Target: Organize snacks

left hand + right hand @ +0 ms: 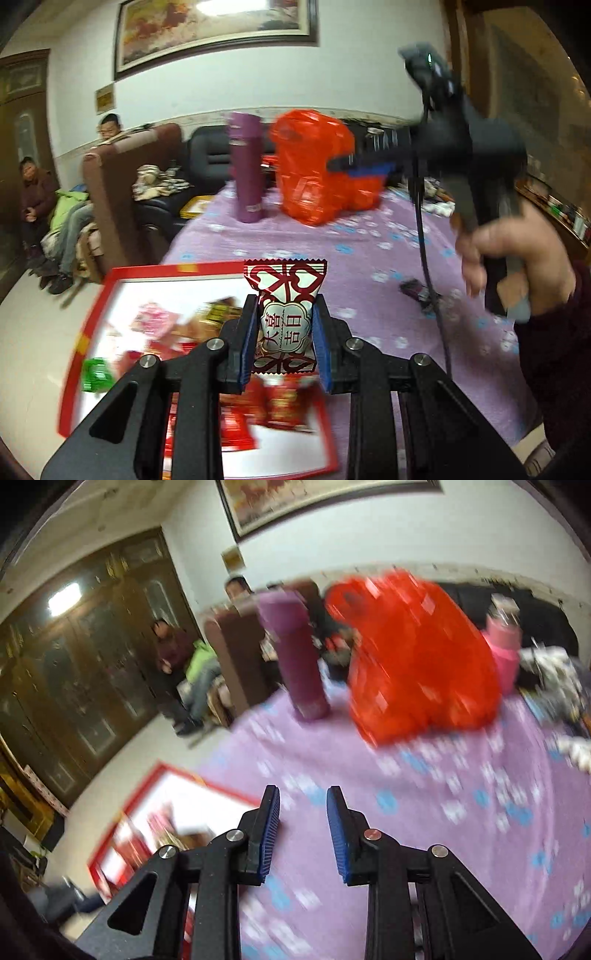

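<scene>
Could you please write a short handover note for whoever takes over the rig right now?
Left gripper: shut on a red-and-white candy packet, held above the red-rimmed tray.
Right gripper: nothing between its pads, a small gap between them, over the purple tablecloth; in the left wrist view it is raised, in front of the orange plastic bag.
Tray: several snacks lie in it, among them a green packet and red ones.
Purple flask stands beside the bag at the far side.
Done: some snacks in the tray.
Left: place the held packet; whether more snacks remain outside the tray cannot be told.
</scene>
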{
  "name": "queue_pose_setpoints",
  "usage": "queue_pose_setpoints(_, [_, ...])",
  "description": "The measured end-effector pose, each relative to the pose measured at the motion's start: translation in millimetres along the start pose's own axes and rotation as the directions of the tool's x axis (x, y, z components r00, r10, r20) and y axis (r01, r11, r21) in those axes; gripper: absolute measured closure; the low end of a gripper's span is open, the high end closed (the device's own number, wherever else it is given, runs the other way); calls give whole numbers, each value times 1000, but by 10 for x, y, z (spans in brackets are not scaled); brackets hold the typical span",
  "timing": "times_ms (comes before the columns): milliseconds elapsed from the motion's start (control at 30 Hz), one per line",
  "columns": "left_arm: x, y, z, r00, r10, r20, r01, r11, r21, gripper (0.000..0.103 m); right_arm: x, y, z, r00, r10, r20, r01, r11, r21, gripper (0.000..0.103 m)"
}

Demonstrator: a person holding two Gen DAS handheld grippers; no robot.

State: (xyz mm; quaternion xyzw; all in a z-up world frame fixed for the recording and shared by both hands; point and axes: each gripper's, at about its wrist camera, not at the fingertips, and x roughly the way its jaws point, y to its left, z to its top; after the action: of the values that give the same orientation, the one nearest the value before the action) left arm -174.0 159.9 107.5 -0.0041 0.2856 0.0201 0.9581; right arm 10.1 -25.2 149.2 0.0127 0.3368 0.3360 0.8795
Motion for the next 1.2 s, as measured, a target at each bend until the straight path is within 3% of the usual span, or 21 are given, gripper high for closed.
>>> queue_pose_setpoints(100, [-66,192,13,999,50,20,-49,999,-23,78,-27,274,204,998,54,40,-54,999,-9,76])
queue_pose_setpoints(200, [-71,349,-14,997,70,23,-68,996,-54,78,-91,470,51,996,67,50,-64,996,-66,76])
queue_pose_setpoints(500, [-43,597,-145,996,89,9,-88,991,-101,78,52,722,-638,987,138,-80,-145,985,-91,76])
queue_pose_setpoints(967, [-136,887,-199,987,156,25,-151,980,-132,78,140,1266,-801,971,219,-94,-231,963,-138,76])
queue_pose_setpoints(1200, [-40,982,-253,981,193,3,-191,972,-134,78,302,1443,-947,970,208,-126,-228,959,-169,76])
